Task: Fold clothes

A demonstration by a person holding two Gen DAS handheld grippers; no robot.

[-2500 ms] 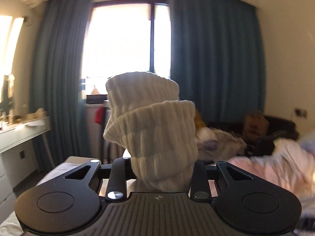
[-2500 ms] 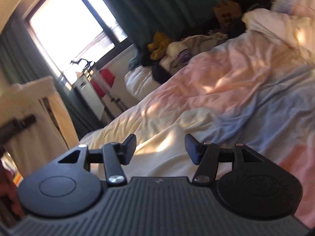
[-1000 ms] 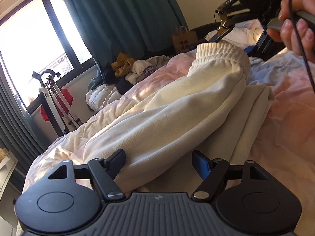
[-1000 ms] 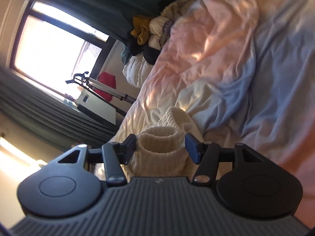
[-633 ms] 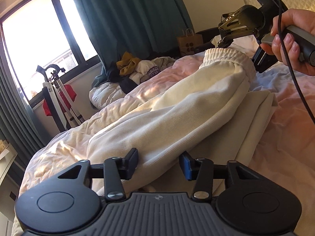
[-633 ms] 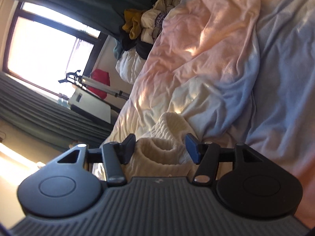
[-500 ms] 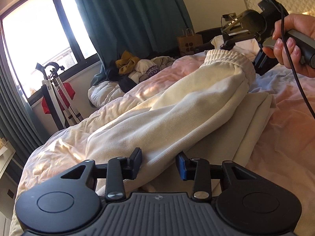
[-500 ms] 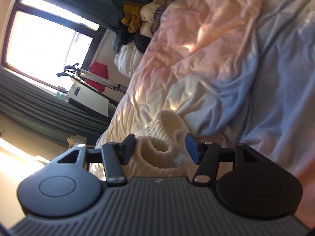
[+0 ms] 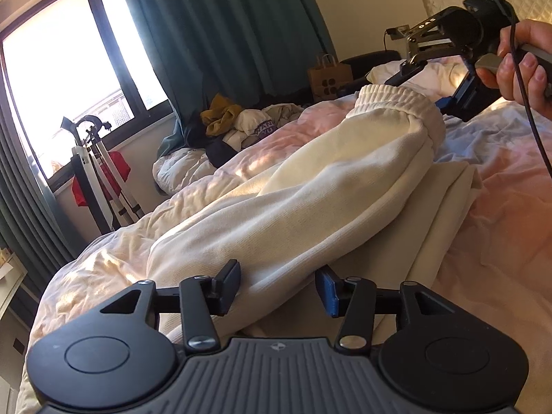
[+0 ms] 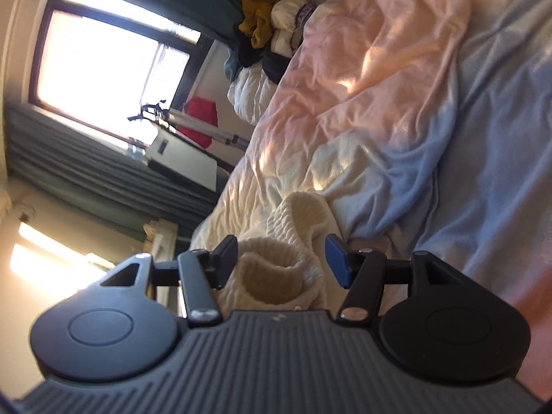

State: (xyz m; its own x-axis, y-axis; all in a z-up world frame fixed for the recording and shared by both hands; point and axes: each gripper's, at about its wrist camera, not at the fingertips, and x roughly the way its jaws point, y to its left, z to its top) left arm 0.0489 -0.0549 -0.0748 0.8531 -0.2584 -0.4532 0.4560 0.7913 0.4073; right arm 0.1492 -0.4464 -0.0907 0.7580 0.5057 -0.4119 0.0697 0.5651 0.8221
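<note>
Left wrist view: cream sweatpants [image 9: 310, 200] lie stretched across the rumpled bed [image 9: 510, 200], one leg on top of the other. The left gripper [image 9: 278, 284] sits low at the near end of the top leg, jaws spread with the fabric between them, not pinched. At the far end, the right gripper [image 9: 422, 84], held by a hand [image 9: 521, 58], straddles the ribbed cuff [image 9: 396, 98]. Right wrist view: the cuff opening lies between the right gripper's spread jaws; contact cannot be told. Paper bag [image 9: 329, 76] and clothes pile [image 9: 241, 127] beyond.
</note>
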